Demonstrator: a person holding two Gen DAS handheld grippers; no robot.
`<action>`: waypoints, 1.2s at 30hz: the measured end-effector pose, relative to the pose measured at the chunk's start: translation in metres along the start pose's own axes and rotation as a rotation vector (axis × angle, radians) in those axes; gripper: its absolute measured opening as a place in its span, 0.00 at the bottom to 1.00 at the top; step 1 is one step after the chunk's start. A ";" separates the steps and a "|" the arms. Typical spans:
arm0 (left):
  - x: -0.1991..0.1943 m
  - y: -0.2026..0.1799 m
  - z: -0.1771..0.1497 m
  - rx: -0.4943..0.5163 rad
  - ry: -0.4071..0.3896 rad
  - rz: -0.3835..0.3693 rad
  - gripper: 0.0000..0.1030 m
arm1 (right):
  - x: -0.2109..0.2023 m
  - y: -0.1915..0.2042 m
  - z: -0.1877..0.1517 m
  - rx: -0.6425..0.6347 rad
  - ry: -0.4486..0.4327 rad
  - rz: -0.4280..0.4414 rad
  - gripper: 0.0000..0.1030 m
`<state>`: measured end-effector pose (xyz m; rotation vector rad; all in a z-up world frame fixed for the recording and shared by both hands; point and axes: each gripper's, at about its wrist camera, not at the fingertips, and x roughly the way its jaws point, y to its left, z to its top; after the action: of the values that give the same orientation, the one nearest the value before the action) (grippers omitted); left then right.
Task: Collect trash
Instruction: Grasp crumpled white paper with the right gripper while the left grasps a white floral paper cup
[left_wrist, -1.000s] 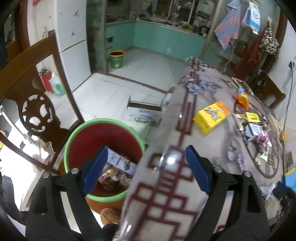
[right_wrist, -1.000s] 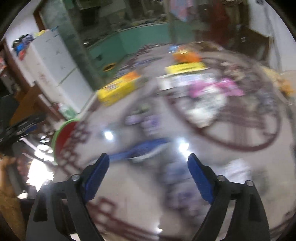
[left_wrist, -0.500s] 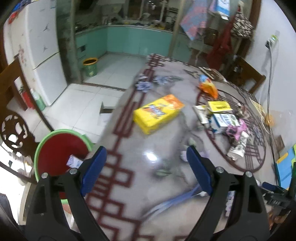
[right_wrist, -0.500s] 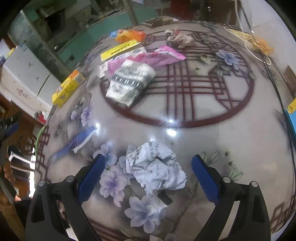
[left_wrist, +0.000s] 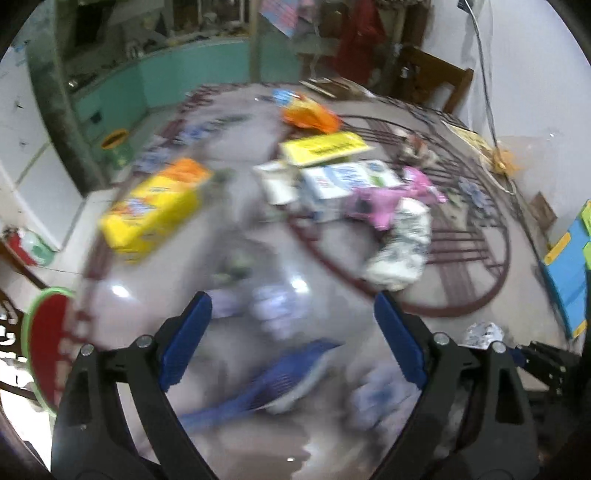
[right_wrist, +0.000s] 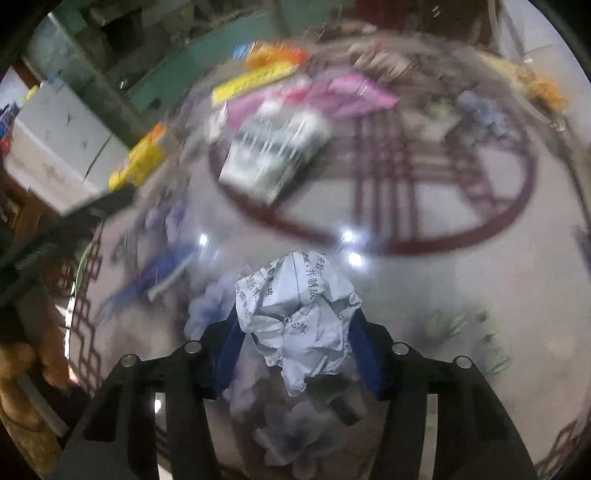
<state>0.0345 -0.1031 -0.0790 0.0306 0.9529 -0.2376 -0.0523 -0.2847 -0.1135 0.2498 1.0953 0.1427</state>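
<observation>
The tabletop (right_wrist: 461, 295) is a glossy, reflective sheet printed with dark red lattice lines, a big ring and pale purple flowers. On it, at the near edge, a crumpled ball of white paper (right_wrist: 299, 317) printed with dark characters sits creased and angular between the blue pads of the right gripper (right_wrist: 297, 347); its jaws have just been closing and now press the ball on both sides. Half a second ago the paper lay loose between widely spread pads. The left gripper (left_wrist: 291, 343) holds nothing, its jaws standing wide over a blurred blue brush (left_wrist: 280, 384) with pale bristles. Farther back lie a boxy yellow carton (left_wrist: 155, 206), a white milk box (left_wrist: 343, 184), a shiny pink wrapper (left_wrist: 388, 199) and a flat yellow packet (left_wrist: 325, 147). The red bin with a green rim (left_wrist: 40, 347), central in the left view a second ago, now shows only at that view's left edge.
</observation>
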 end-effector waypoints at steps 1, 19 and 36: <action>0.007 -0.010 0.004 -0.001 0.008 -0.015 0.85 | -0.009 -0.007 0.003 0.024 -0.038 -0.017 0.51; 0.099 -0.065 0.034 -0.004 0.184 -0.028 0.49 | -0.038 -0.054 0.012 0.240 -0.175 0.016 0.53; -0.012 -0.018 0.008 0.005 0.050 -0.081 0.06 | -0.041 -0.041 0.011 0.197 -0.196 -0.009 0.53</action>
<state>0.0306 -0.1198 -0.0632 0.0025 1.0042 -0.3147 -0.0618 -0.3354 -0.0842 0.4264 0.9156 0.0015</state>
